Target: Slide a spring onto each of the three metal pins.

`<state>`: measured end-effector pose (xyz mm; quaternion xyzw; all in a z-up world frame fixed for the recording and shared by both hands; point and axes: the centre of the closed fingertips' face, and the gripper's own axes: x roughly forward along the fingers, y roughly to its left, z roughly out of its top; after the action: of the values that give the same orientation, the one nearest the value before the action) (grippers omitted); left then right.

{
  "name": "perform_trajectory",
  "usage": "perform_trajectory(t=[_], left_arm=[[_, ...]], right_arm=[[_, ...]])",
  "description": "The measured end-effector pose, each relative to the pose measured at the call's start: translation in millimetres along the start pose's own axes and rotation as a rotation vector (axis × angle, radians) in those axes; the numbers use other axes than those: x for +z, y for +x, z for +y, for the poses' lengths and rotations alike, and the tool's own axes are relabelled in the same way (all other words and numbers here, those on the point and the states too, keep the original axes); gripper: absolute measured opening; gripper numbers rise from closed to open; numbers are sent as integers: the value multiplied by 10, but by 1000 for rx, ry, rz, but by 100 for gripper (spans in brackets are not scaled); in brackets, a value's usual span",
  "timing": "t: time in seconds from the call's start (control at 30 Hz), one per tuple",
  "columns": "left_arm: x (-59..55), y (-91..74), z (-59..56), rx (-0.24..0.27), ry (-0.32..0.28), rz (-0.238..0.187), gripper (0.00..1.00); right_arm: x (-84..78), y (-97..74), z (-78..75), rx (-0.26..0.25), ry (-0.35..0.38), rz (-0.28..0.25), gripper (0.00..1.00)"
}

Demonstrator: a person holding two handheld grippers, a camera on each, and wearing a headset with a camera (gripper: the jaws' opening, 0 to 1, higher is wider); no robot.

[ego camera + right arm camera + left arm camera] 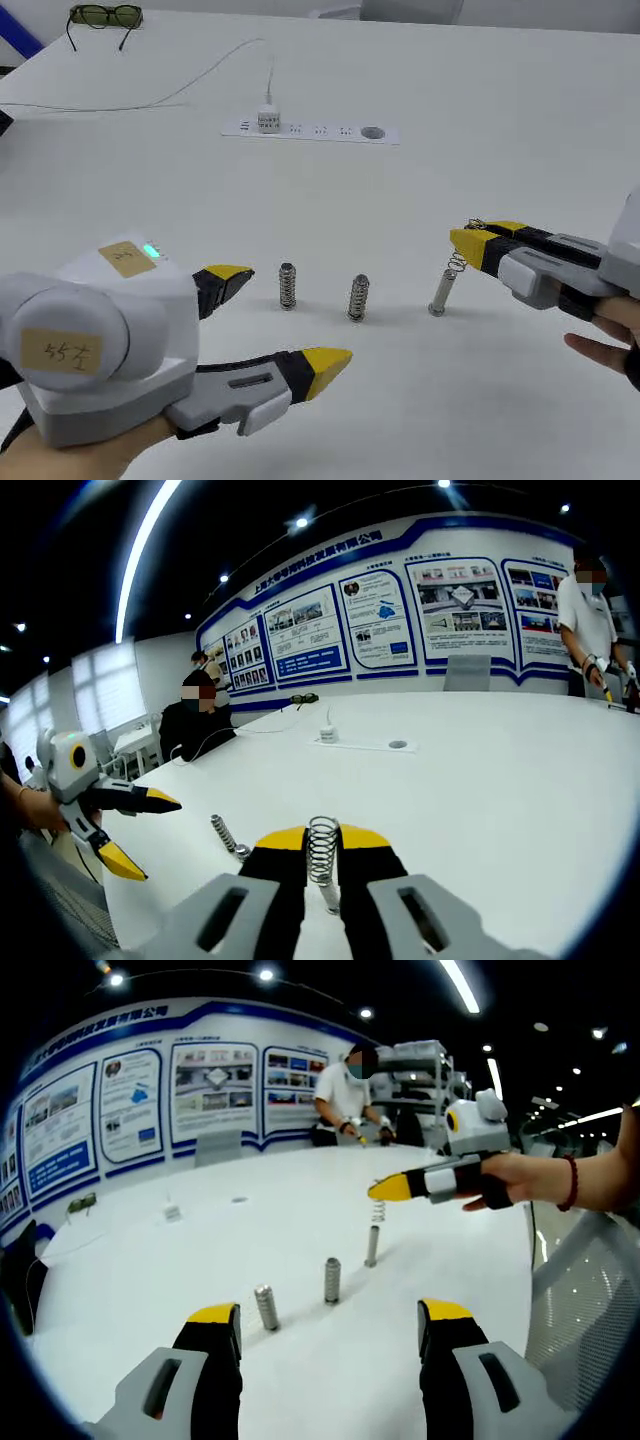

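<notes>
Three metal pins stand in a row on the white table [330,420]. The left pin [287,286] and the middle pin [358,297] each carry a spring. My right gripper [470,243] is shut on a third spring [457,262], holding it at the top of the right pin [440,294]. In the right gripper view the spring [322,848] sits between the closed yellow tips. My left gripper [280,318] stands open in front of the left two pins, holding nothing. The left gripper view shows the pins [332,1280] ahead of its jaws and the right gripper [400,1188] with the spring [377,1205].
A white power strip [310,130] with a plug and cable lies at the back centre. Dark glasses [105,15] rest at the far left corner. A person [350,1095] works at the table's far end, and another person [200,725] sits beyond it.
</notes>
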<state>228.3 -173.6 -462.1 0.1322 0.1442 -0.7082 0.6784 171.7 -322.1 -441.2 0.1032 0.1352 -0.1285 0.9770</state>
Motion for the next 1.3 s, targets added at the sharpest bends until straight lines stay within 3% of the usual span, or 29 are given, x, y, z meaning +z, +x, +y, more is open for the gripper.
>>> perform_trajectory(t=[0.47, 0.73, 1.07, 1.3], left_arm=[[-44, -2, 73, 34, -8, 6, 84], [-46, -10, 109, 39, -55, -4, 90], [-44, -15, 133, 51, -33, -3, 95], [-60, -15, 119, 45, -25, 3, 93]], right_arm=[[-85, 39, -8, -9, -18, 11, 12], [-145, 51, 17, -12, -53, 28, 12], [-270, 75, 15, -31, -92, 69, 12], [-332, 93, -1, -36, -87, 85, 12]])
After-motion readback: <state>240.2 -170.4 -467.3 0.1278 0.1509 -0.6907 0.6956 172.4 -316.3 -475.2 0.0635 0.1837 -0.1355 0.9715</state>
